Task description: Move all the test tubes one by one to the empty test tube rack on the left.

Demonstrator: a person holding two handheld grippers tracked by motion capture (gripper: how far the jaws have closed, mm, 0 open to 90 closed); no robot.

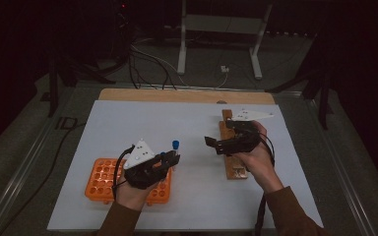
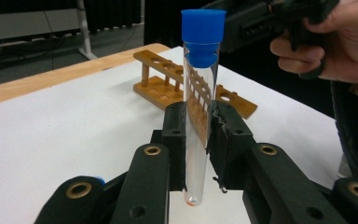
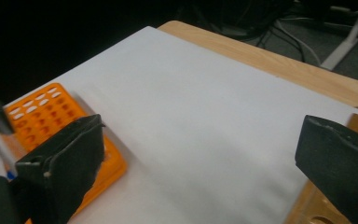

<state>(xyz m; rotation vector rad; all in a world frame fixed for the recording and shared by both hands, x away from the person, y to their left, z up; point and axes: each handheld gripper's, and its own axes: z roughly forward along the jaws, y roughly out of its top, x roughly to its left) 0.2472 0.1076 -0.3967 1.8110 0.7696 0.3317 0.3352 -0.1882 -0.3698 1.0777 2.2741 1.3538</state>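
My left gripper (image 1: 169, 158) (image 2: 198, 128) is shut on a clear test tube (image 2: 199, 119) with a blue cap (image 2: 203, 29) (image 1: 175, 144), held upright just right of the orange tube rack (image 1: 101, 179) (image 3: 44, 112). The tube looks empty apart from a small orange speck at its bottom. My right gripper (image 1: 210, 142) (image 3: 200, 156) is open with nothing between its wide-apart jaws, and it hovers over the left side of the wooden tube rack (image 1: 235, 164) (image 2: 165, 88) (image 3: 319, 210). It points left toward the tube.
A white sheet (image 1: 142, 123) covers the wooden tabletop (image 1: 187, 95), whose far edge shows bare. Beyond the table stand a white metal frame (image 1: 216, 29) and cables on a dark floor. The person's right hand (image 2: 326, 44) shows at the upper right of the left gripper view.
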